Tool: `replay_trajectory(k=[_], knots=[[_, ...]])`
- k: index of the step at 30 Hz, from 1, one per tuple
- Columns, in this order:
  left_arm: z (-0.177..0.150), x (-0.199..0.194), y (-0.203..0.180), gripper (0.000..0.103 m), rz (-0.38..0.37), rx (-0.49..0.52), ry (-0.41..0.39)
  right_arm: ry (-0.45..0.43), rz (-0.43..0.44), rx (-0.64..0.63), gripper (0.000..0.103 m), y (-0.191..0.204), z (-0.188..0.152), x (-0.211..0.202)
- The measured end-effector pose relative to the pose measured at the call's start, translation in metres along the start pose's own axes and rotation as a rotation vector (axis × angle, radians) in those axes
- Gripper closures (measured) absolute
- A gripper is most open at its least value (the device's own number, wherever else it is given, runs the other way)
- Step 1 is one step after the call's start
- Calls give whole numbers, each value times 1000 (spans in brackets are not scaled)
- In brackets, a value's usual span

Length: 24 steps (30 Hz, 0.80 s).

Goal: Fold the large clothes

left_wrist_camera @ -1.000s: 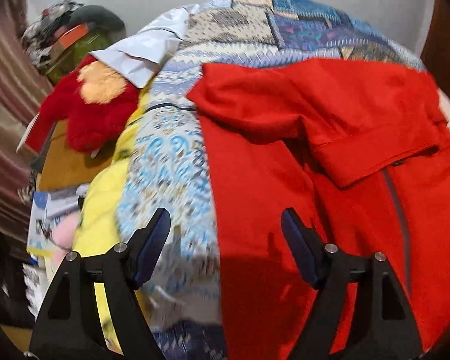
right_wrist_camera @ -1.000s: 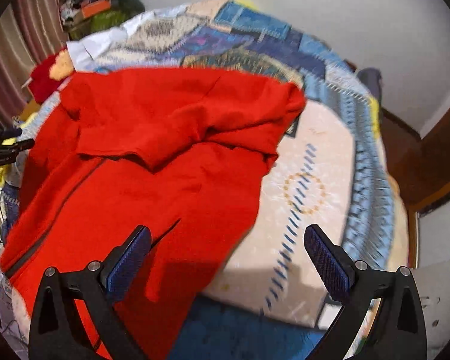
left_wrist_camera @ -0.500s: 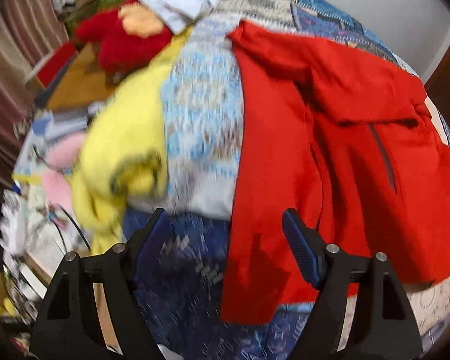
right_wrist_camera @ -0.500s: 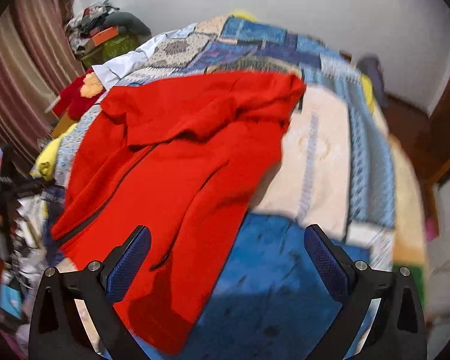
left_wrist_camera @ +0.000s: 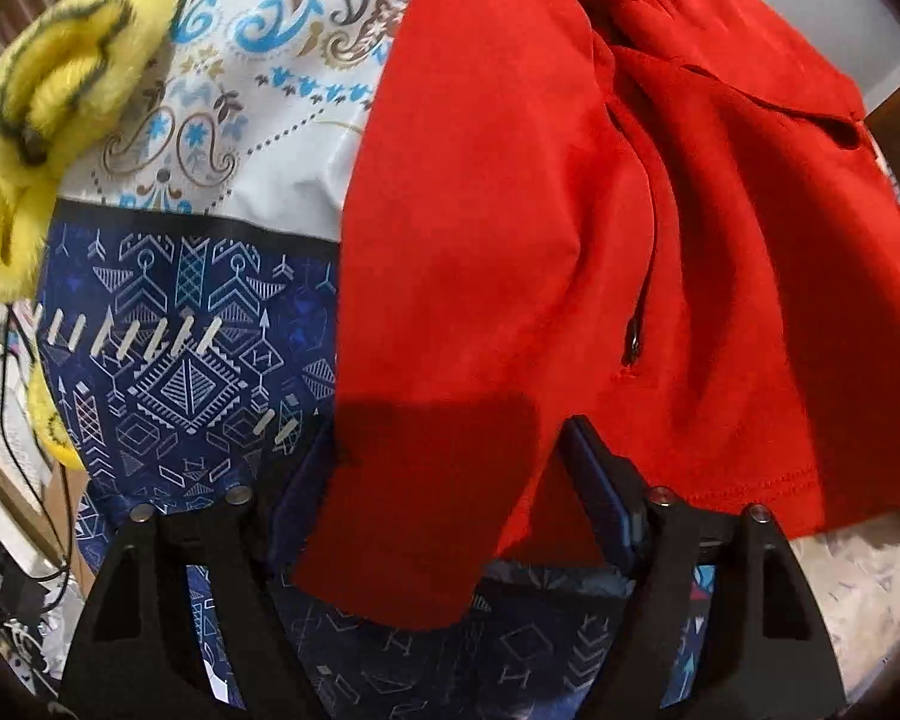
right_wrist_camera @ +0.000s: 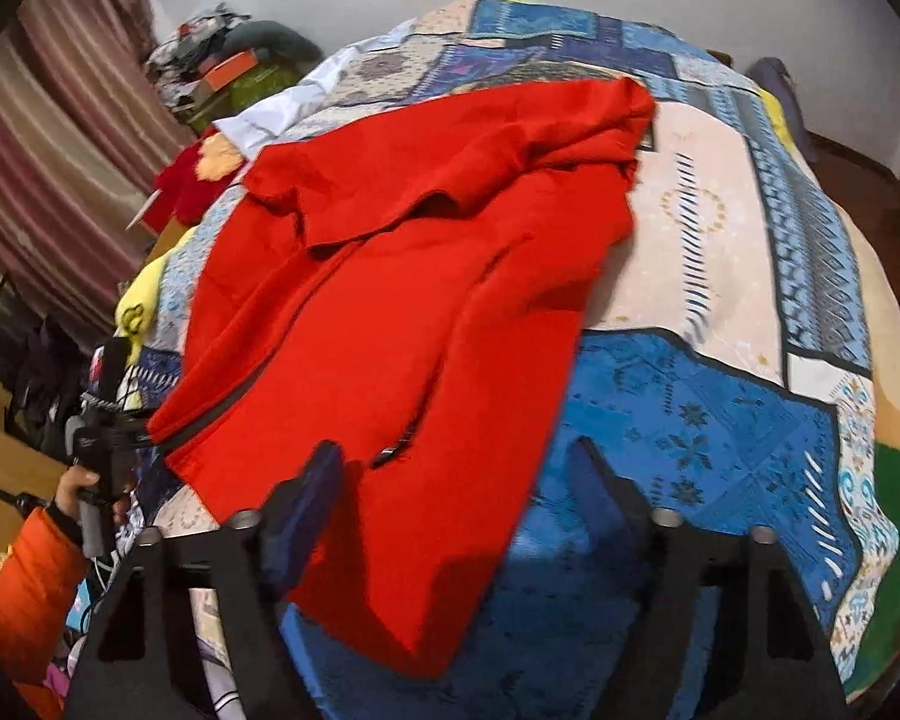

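A large red zip jacket (left_wrist_camera: pixel 510 228) lies spread on a patchwork bed cover (left_wrist_camera: pixel 180 312), its top part folded over itself. In the left wrist view my left gripper (left_wrist_camera: pixel 444 474) is open, and the jacket's lower corner lies between its two fingers. In the right wrist view the jacket (right_wrist_camera: pixel 402 276) fills the middle of the bed. My right gripper (right_wrist_camera: pixel 450 492) is open at the jacket's other lower corner, with the hem between the fingers. The left gripper (right_wrist_camera: pixel 99 420) shows at the far left there, held by a hand in an orange sleeve.
A yellow plush blanket (left_wrist_camera: pixel 48 90) hangs at the bed's left edge. A red plush toy (right_wrist_camera: pixel 186 180), white cloth (right_wrist_camera: pixel 282 108) and piled items (right_wrist_camera: pixel 222 66) sit at the back left by a striped curtain (right_wrist_camera: pixel 48 150). Cables and clutter (left_wrist_camera: pixel 6 420) lie beside the bed.
Both grippers have moved down and in to the jacket's lower hem, which now lies between their fingers. The jacket itself has not visibly moved.
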<state>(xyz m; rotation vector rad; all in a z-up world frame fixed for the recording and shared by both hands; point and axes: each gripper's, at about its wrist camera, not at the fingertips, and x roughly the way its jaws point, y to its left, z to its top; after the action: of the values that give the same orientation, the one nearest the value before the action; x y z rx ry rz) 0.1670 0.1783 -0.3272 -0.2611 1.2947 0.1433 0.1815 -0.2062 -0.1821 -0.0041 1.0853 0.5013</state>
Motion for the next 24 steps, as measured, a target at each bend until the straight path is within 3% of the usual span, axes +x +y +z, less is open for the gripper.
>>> replay_trajectory(k=[2, 4, 5, 7, 12, 18, 24], knots=[[1, -7, -10, 57, -1, 40, -21, -1, -6, -43, 48, 9, 1, 4], [3, -13, -18, 89, -39, 65, -21, -4, -8, -73, 69, 16, 1, 7], [5, -18, -22, 92, -59, 71, -23, -8, -3, -84, 75, 19, 3, 9], [9, -28, -32, 94, -52, 94, -49, -2, 23, -82, 89, 22, 7, 12], [26, -76, -52, 94, -81, 137, -177, -39, 79, -69, 92, 25, 29, 8], [69, -127, -47, 94, -171, 79, -316, -138, 69, -64, 93, 19, 72, -8], [152, -148, -22, 94, -169, -19, -393, -219, -5, -49, 93, 1, 134, -10]])
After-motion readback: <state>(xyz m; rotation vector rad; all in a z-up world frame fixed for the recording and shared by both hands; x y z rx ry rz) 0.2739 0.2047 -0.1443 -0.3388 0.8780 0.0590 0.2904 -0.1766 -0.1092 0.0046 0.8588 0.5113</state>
